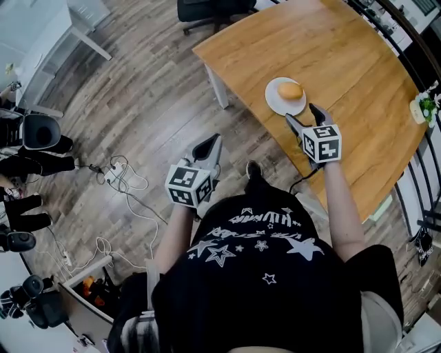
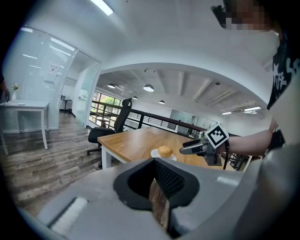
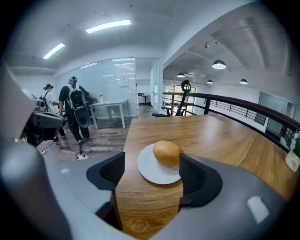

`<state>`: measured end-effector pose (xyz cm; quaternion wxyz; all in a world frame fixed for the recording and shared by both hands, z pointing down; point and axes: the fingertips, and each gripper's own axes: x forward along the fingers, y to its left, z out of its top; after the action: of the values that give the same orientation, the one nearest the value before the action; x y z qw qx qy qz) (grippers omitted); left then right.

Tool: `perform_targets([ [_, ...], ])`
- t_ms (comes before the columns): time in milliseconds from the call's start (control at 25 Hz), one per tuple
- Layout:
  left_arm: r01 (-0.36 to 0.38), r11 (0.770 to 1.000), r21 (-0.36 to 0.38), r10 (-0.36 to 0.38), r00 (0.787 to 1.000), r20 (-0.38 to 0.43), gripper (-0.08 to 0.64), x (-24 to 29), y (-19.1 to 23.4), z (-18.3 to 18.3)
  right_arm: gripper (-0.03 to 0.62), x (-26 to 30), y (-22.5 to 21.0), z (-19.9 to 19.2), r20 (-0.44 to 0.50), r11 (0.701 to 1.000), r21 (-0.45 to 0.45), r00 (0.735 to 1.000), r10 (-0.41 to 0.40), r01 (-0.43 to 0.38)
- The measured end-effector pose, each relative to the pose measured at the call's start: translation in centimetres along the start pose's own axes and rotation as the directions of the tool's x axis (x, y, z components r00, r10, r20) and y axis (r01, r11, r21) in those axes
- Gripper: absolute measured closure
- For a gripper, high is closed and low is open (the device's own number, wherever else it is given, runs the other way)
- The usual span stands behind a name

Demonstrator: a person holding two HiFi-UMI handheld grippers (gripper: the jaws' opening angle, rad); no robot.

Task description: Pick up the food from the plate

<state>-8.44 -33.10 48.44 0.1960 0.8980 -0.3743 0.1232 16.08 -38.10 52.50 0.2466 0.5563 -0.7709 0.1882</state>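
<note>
A round golden bun (image 1: pixel 291 90) lies on a small white plate (image 1: pixel 278 102) near the front edge of the wooden table (image 1: pixel 344 48). My right gripper (image 1: pixel 301 114) hovers just short of the plate, open, with nothing between its fingers. In the right gripper view the bun (image 3: pixel 167 152) and plate (image 3: pixel 152 174) sit ahead of the spread jaws, apart from both pads. My left gripper (image 1: pixel 211 147) is off the table to the left, over the floor, shut and empty. From the left gripper view the bun (image 2: pixel 165 151) and the right gripper (image 2: pixel 193 146) show in the distance.
A black office chair (image 1: pixel 207 10) stands at the table's far corner. Cables and a power strip (image 1: pixel 120 176) lie on the wood floor at the left. A small plant (image 1: pixel 425 107) sits at the table's right edge, by a railing. People with backpacks (image 3: pixel 75 110) stand near a white table (image 3: pixel 110 104).
</note>
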Motion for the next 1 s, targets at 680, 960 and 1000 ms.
perform_targets([
  [680, -0.078, 0.996, -0.047, 0.076, 0.996, -0.039, 0.558, 5.4, 3.1, 1.9, 0.132, 8.7, -4.1, -0.5, -0.19, 0.976, -0.199, 0.981, 0.05, -0.088],
  [960, -0.1, 0.993, -0.058, 0.097, 0.994, -0.051, 0.558, 6.2, 3.7, 2.1, 0.132, 10.7, -4.1, -0.9, -0.245, 0.967, -0.221, 0.967, 0.072, -0.128],
  [1000, -0.103, 0.993, -0.058, 0.1, 0.994, -0.054, 0.558, 6.3, 3.7, 2.1, 0.132, 10.9, -4.0, -1.0, -0.254, 0.965, -0.224, 0.964, 0.079, -0.138],
])
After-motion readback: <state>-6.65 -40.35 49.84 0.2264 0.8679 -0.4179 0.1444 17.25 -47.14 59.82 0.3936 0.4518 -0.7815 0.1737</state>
